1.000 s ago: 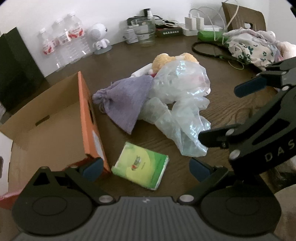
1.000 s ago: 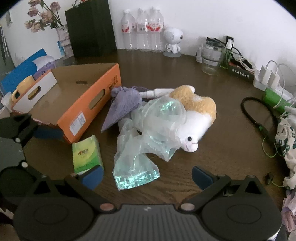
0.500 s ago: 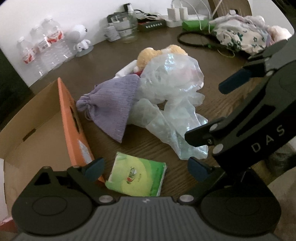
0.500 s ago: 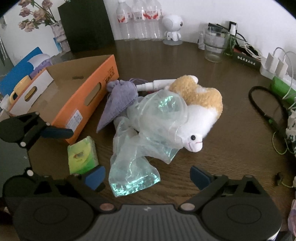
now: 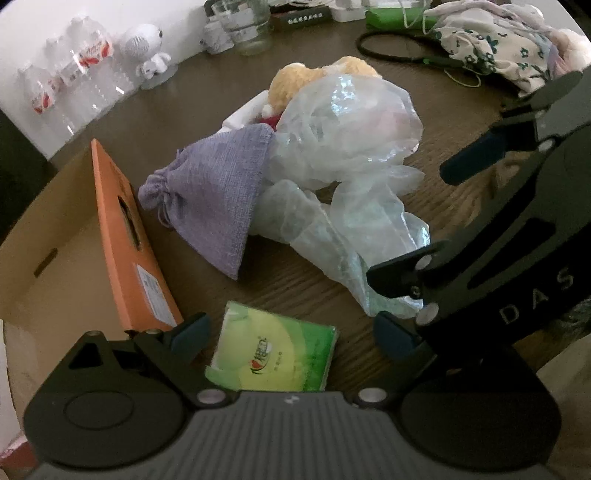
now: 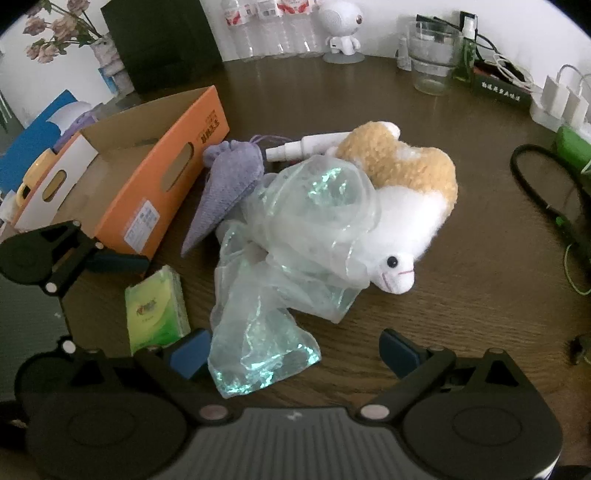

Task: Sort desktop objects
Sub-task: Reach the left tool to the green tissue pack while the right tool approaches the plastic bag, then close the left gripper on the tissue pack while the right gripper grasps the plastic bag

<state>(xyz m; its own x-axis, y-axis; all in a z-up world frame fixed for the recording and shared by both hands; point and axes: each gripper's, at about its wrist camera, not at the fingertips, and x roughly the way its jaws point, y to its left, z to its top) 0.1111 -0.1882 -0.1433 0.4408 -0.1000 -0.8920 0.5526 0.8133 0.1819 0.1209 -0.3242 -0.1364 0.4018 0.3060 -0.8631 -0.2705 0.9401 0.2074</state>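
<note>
A green tissue pack [image 5: 273,350] lies flat on the brown table, and my left gripper [image 5: 291,332] is open with a finger on each side of it. The pack [image 6: 155,310] also shows in the right wrist view, beside the orange cardboard box [image 6: 162,173]. My right gripper [image 6: 293,349] is open just over the near end of a sheer crinkled bag [image 6: 295,240]. That bag drapes over a white and tan plush toy [image 6: 406,206]. A purple drawstring pouch [image 5: 214,192] lies between the box [image 5: 125,236] and the bag [image 5: 343,177]. A white spray bottle [image 6: 306,146] pokes out behind the pouch.
Water bottles [image 6: 273,29], a white robot figure [image 6: 341,26] and a glass jar [image 6: 432,59] line the back wall. Chargers, a black cable loop [image 6: 546,184] and floral cloth [image 5: 491,48] fill the right side. A black box [image 6: 162,40] and flowers stand at the back left.
My left gripper has moved down and forward, so the tissue pack now lies between its fingers. My right gripper has closed in on the sheer bag. Nothing on the table has shifted.
</note>
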